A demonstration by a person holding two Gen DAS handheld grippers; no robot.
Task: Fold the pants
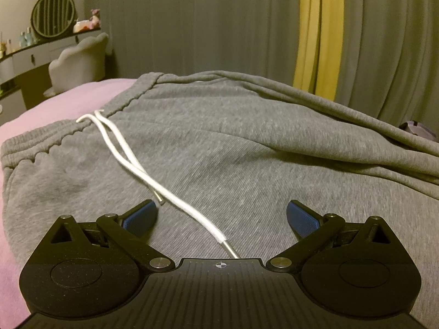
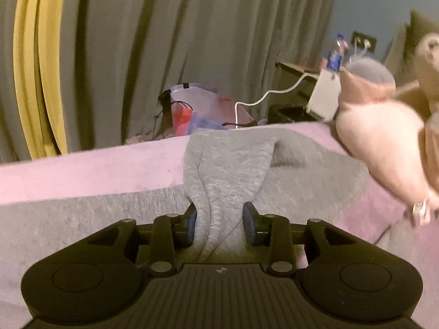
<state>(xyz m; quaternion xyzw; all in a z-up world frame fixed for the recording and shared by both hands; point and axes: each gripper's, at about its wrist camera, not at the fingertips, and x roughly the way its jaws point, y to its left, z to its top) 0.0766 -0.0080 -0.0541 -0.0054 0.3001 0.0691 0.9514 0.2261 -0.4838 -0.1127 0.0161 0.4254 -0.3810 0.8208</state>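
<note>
Grey ribbed-knit sweatpants (image 1: 219, 142) lay spread over a bed covered in a pale pink sheet (image 1: 41, 115), filling most of the left wrist view. Only that view showed the gathered elastic waistband (image 1: 68, 134) and the white drawstring cord (image 1: 153, 181) trailing across the fabric toward the camera. Only the right wrist view showed a bunched fold of a pant leg (image 2: 227, 170) rising from the bed, with a blurred pink plush toy (image 2: 384, 137) at the right edge.

Behind the bed, grey pleated curtains (image 1: 205, 22) with a yellow strip (image 1: 318, 35) hung along the wall. A white vanity desk with a round mirror (image 1: 53, 13) and a pale upholstered chair (image 1: 79, 60) stood at the left; plastic bags (image 2: 194, 107) and a white cable (image 2: 271, 93) sat on the far side.

The left hand-held gripper (image 1: 221, 213) rested over the sweatpants with its blue pads spread wide, holding nothing. The right hand-held gripper (image 2: 219, 224) had its pads pressed against the bunched fold, gripping it.
</note>
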